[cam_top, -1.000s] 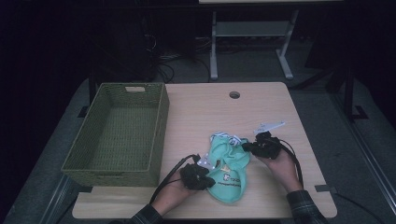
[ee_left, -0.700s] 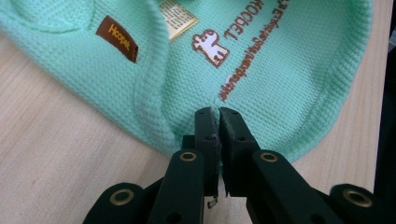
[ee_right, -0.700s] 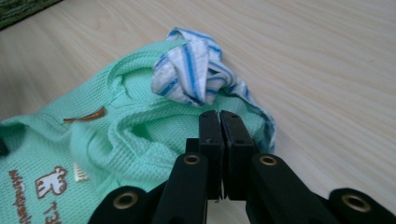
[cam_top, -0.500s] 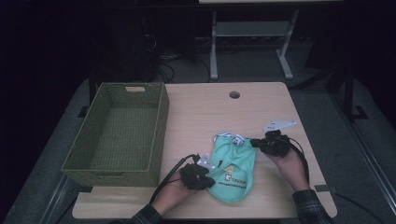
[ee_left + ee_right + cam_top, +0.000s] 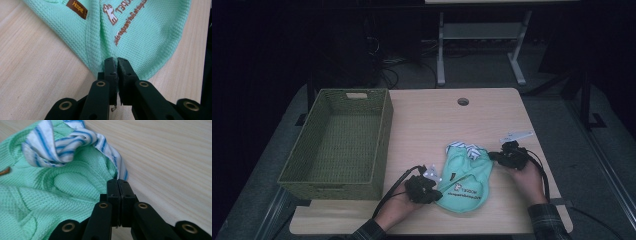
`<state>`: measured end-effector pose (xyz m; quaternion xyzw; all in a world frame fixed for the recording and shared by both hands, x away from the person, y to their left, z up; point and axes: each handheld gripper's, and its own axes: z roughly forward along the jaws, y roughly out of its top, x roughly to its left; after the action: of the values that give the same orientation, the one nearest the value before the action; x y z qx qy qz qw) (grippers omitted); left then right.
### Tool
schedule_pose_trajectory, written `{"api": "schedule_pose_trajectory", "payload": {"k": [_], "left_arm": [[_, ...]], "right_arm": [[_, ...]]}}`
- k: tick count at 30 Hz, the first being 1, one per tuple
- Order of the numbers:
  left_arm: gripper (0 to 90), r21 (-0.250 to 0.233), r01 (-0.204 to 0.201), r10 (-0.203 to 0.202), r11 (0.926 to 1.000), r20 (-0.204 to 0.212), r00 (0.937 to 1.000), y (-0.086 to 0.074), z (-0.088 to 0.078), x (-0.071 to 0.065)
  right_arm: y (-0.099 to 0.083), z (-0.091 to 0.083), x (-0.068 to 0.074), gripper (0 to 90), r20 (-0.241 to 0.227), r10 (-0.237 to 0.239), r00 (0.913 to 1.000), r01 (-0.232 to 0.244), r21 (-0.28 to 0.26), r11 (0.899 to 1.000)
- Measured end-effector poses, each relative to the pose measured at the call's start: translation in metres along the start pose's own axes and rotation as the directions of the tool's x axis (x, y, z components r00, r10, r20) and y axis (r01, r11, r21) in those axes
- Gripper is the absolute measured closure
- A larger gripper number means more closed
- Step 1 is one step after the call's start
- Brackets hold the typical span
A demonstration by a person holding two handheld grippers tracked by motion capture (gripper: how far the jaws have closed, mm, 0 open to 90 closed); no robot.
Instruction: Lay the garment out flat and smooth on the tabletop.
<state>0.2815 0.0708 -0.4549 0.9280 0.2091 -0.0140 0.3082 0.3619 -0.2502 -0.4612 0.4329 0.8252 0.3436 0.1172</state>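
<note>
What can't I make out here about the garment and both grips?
- Green garment: the full printed text is cut off by the top edge in the left gripper view and too small in the high view.
- Left gripper: fabric held between the shut jaws is hidden.
- Right gripper: whether it pinches the striped lining is hidden.

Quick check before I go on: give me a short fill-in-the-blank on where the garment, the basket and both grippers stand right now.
1. The left gripper is shut on the mint green garment at its ____ edge, seen from the high view.
2. The woven basket holds ____.
3. The striped lining is white and ____.
4. The right gripper pinches the garment with its jaws ____.

Missing words: left; nothing; blue; shut
</note>
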Motion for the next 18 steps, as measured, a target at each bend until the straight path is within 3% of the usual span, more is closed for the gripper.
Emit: {"api": "schedule_pose_trajectory", "payload": {"k": [9,13,18], "left_arm": [[85.9,-0.002,0.001,-0.001,1.0000,0.002,1.0000,0.000,0.000,0.000],[85.7,0.000,0.000,0.000,1.0000,0.002,1.0000,0.000,0.000,0.001],[85.7,-0.001,-0.001,0.001,1.0000,0.004,1.0000,0.000,0.000,0.001]], "right_arm": [[-0.005,0.003,-0.003,84.9,0.010,0.009,0.9999,-0.009,-0.011,1.000],[-0.003,-0.008,0.001,78.3,-0.013,0.032,0.9994,-0.033,-0.060,0.998],[-0.006,-0.025,0.010,77.4,-0.053,0.016,0.9985,-0.021,-0.092,0.996]]}}
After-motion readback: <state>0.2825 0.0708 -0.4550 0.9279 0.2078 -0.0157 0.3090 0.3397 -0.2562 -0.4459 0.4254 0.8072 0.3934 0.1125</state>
